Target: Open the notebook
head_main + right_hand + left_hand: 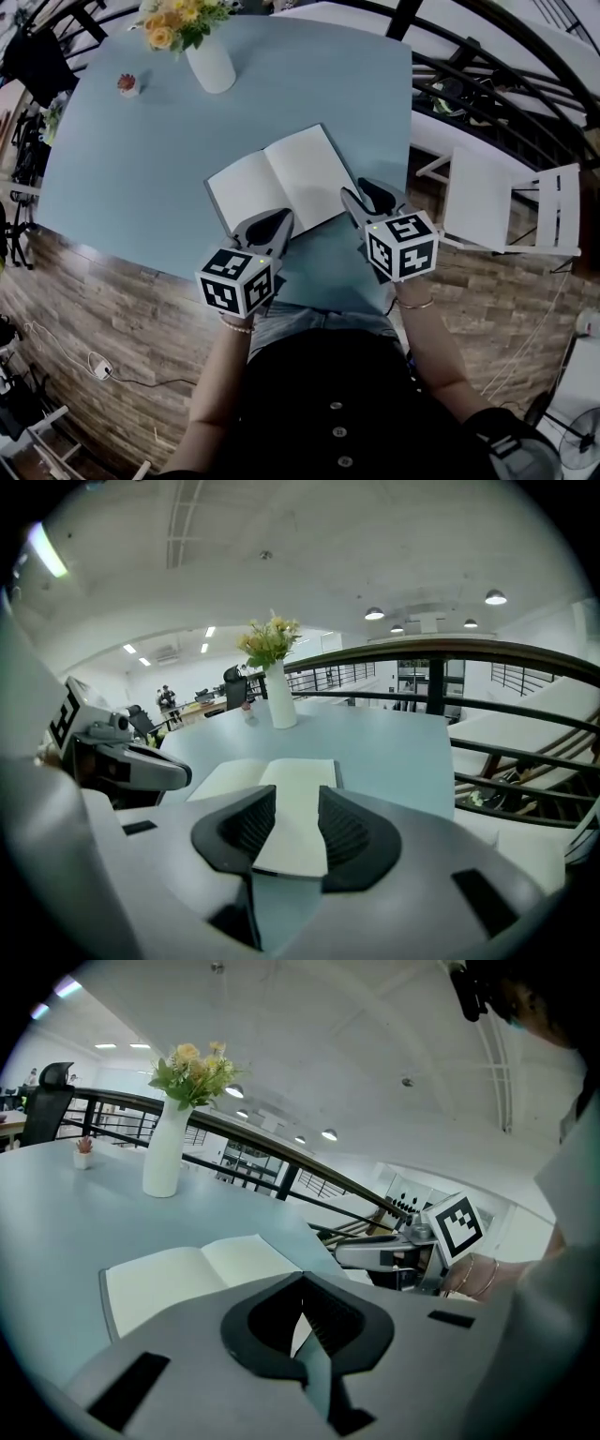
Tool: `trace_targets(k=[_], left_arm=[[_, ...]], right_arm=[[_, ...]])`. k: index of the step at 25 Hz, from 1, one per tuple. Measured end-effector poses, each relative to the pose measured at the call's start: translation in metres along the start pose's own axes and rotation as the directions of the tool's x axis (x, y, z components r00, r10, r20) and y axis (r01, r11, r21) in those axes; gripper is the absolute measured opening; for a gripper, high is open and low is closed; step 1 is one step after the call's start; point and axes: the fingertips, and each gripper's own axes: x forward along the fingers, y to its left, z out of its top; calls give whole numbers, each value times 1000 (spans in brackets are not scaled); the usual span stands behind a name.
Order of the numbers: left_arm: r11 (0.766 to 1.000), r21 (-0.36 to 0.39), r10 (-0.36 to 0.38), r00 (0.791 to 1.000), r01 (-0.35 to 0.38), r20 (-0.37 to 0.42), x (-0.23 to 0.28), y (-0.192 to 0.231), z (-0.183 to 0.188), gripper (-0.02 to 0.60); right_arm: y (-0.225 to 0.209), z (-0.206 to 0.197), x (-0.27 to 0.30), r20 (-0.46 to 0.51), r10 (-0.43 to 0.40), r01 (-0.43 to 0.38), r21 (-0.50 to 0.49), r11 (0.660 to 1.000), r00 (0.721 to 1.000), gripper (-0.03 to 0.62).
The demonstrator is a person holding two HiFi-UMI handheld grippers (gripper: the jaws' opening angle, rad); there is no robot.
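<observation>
The notebook (pixel 281 180) lay open on the table (pixel 319 84), blank pages up, close to my edge. My left tongs (pixel 279 221) were closed on nothing, tips at its near edge. My right tongs (pixel 364 199) stood narrowly apart and empty, at its right edge.

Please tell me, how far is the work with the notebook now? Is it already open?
Done: the notebook lies open on the table, with two blank pages facing up. In hand: nothing looks gripped. The left gripper has its jaws together near the book's near edge. The right gripper has its jaws apart, and a page shows between them. Left: probably only to draw both grippers away.
</observation>
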Motion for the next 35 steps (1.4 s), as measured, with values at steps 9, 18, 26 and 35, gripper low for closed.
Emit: trace_targets(k=[9,18,26,35], left_arm=[[1000,7,7,999,-7,34,-12,-2,8,18],[1000,4,26,998,-27,56,-26,-1,9,18],[998,39,39,997,-42,67,-40,-5,12,18],[997,64,37,994,-44,104,-56,-14,23,18]], right_arm=[[27,26,-10,64,87,-89,29,996,994,130],[61,40,-23,123,179,-187,53,981,976,109],[81,50,-32,154,235,-242,29,970,960,85],[103,61,-45,178,282,-284,-14,959,943,69]])
